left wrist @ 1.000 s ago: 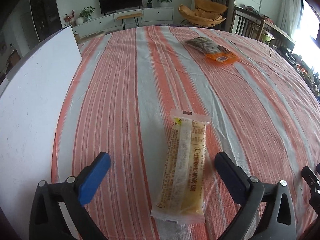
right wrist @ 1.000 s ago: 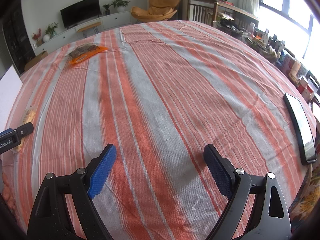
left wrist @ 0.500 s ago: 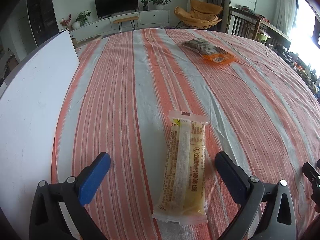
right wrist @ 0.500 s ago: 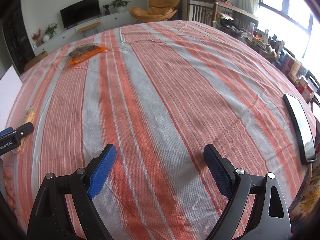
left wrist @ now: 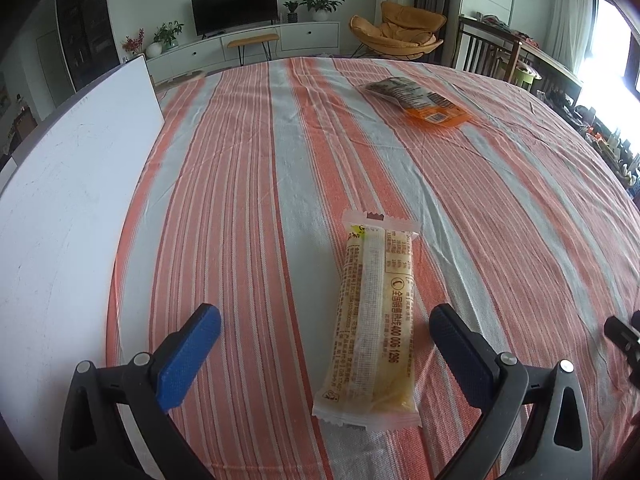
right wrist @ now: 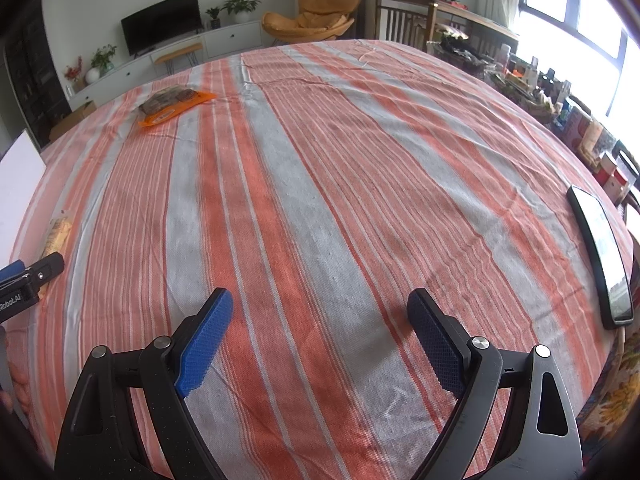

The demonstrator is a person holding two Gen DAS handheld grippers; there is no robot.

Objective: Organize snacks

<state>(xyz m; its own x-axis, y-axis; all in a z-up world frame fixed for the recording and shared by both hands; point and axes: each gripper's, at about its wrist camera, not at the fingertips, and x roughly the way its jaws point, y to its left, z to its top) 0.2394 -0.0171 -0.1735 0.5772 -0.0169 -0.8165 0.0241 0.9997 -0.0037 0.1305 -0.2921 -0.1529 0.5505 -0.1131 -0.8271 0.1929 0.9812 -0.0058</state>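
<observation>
Yellow snack bar (left wrist: 374,320) lay flat on the striped tablecloth (left wrist: 256,208), long axis running away from the left camera, printed seam side up; its near end sat between the two blue pads of the left gripper (left wrist: 324,354), closer to the right-hand pad, touching neither. Left gripper stood wide open and held nothing; the wide spread looked chosen to straddle the wrapper across its narrow width, the only span that would fit, so a grasp seemed to be the step in hand, not yet made; the off-centre lie suggested a small shift to the right might be needed first.

Second snack, an orange packet (left wrist: 416,98) with a clear dark-filled end, lay well apart toward the far side of the cloth, also seen from the right camera (right wrist: 174,102); untouched, probably next in turn.

White board (left wrist: 64,200) lay along the table's left edge, just beside the cloth; possibly the collecting spot, cannot tell.

Right gripper (right wrist: 316,340) hung over bare cloth, jaws fully apart, empty; it looked parked clear of the left one's work. A dark phone (right wrist: 600,264) rested near the table's right rim, away from both snacks.
</observation>
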